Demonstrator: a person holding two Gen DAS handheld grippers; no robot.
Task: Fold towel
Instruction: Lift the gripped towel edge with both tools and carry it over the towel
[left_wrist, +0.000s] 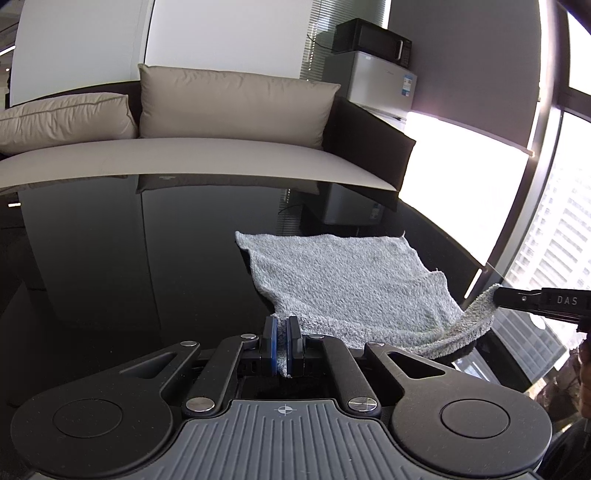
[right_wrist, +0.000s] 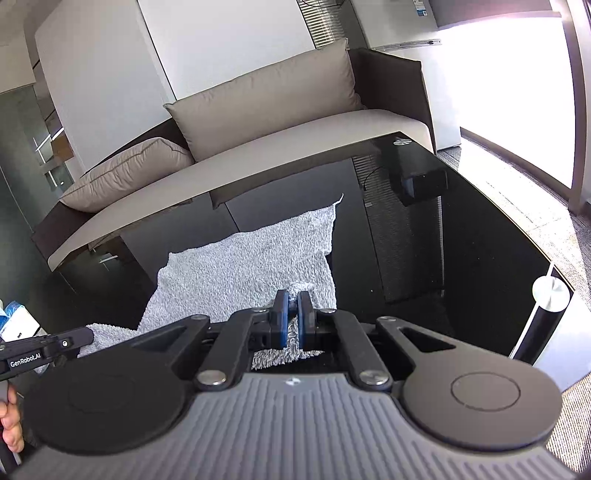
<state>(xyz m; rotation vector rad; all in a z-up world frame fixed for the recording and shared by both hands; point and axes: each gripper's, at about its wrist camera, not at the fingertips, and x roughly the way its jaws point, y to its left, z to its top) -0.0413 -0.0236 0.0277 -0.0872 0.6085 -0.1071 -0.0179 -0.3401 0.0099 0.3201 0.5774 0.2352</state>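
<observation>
A black glass table (left_wrist: 110, 258) is carrying a grey towel (left_wrist: 343, 280), its far part lying flat. The left gripper (left_wrist: 282, 336) and right gripper (right_wrist: 294, 314) are each pinching a near corner, lifting that edge.

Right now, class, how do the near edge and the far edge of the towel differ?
The towel's near edge is lifted off the table; its far edge lies flat on it. The near edge is pinched at both corners, by the left tool and the right tool; the far edge is free. The near edge sags between the grips; the far edge runs fairly straight. Both are grey terry.
</observation>
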